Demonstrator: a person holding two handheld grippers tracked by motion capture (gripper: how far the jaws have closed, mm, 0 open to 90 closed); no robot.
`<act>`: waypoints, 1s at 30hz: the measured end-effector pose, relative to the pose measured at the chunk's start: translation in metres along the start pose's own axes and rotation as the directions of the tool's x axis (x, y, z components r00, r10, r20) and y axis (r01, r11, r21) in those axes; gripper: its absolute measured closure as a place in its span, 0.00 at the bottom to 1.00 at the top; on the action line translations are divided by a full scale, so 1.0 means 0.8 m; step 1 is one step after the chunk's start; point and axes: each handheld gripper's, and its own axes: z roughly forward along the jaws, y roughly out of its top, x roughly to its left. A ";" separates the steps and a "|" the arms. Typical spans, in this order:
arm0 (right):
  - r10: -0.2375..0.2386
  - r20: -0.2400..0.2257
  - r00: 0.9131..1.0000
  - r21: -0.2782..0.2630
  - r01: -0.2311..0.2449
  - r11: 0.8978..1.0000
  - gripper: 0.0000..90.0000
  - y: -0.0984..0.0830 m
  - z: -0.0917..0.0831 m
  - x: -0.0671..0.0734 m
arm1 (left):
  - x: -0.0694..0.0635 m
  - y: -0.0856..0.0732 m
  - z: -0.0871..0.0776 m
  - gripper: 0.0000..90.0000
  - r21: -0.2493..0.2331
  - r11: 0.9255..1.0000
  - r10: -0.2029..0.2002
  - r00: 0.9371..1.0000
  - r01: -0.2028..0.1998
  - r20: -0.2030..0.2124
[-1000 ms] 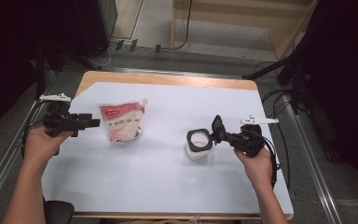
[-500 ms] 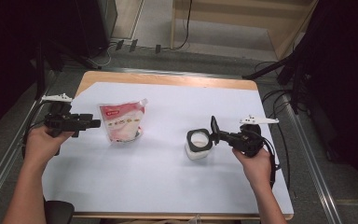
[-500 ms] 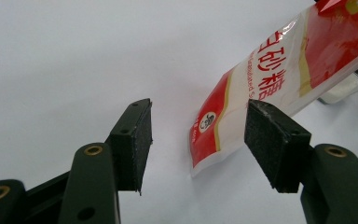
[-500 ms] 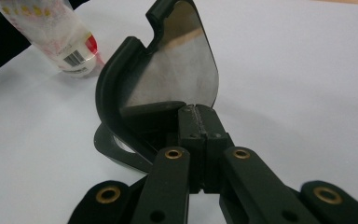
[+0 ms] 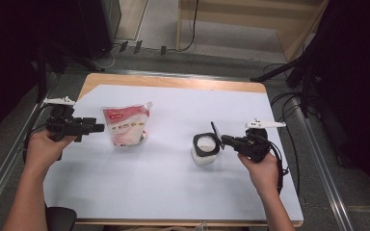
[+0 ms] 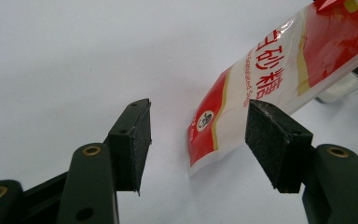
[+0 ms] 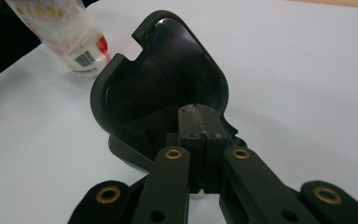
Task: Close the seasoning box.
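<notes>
Right gripper (image 5: 223, 139), at 4 o'clock of the table: jaws pressed together, pads meeting against the hinged black plastic lid (image 7: 168, 74) of the small white canister (image 5: 204, 149), which stands raised and tilted back. Left gripper (image 5: 98, 128), at 9 o'clock: jaws spread apart, holding nothing, with the red-and-white plastic sugar pouch (image 5: 125, 126) just beyond its pads (image 6: 135, 135) and not touched. The pouch stands on the white table sheet (image 5: 173, 192) at 10 o'clock of the canister, well apart. Step in hand, as judged: opening the canister lid. Next move calls for the left gripper to close on the pouch, lift it and carry it over the opened canister for pouring
</notes>
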 end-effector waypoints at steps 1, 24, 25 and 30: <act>-0.004 0.000 1.000 0.000 0.004 1.000 1.00 0.000 0.001 0.000 | 0.000 0.000 0.000 0.46 0.000 1.000 0.000 1.000 0.000 0.000; -0.054 -0.056 0.997 0.067 0.058 0.996 1.00 -0.005 0.028 0.018 | 0.002 0.000 0.001 0.46 0.006 1.000 -0.004 1.000 0.004 0.014; -0.061 -0.054 0.997 0.062 0.065 0.996 0.98 -0.005 0.027 0.018 | 0.002 -0.001 0.001 0.46 0.002 1.000 -0.009 1.000 0.009 0.015; -0.060 -0.065 0.996 0.036 0.063 0.997 0.86 -0.006 0.021 0.017 | 0.003 0.000 0.003 0.46 0.009 1.000 -0.013 1.000 0.013 0.005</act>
